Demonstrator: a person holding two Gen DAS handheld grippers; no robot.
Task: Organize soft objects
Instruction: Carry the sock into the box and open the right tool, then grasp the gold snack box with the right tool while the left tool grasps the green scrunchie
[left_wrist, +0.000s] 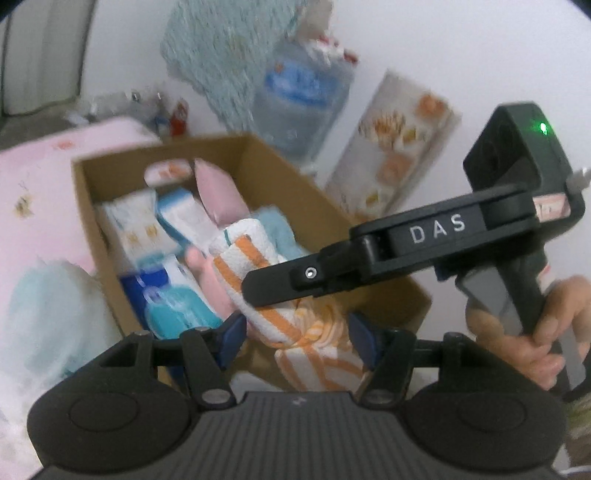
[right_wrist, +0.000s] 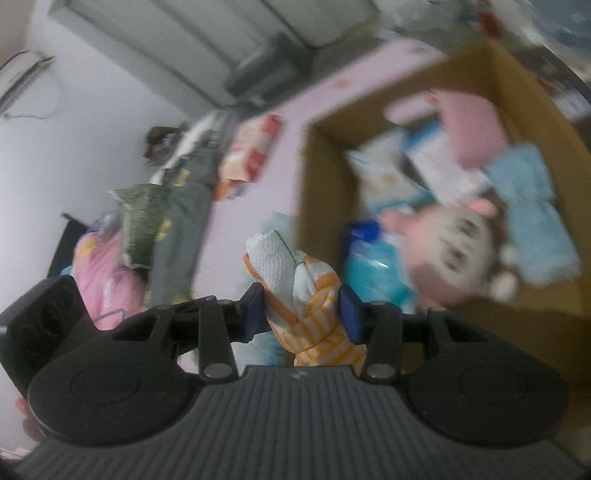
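Right wrist view: the right gripper (right_wrist: 301, 312) clamps an orange-striped white towel (right_wrist: 295, 273) beside an open cardboard box (right_wrist: 321, 184) of soft things, including a doll (right_wrist: 454, 251). Left wrist view: the left gripper (left_wrist: 297, 341) straddles the same towel (left_wrist: 255, 254); whether its blue pads (left_wrist: 231, 341) press it is unclear.

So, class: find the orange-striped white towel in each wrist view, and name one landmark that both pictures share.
Left wrist view: the orange-striped towel sits low centre, between the left gripper fingers, with the right gripper's dark finger across it.
Right wrist view: the towel is low centre, clamped between the right gripper fingers.
Shared landmark: the open cardboard box of soft things.
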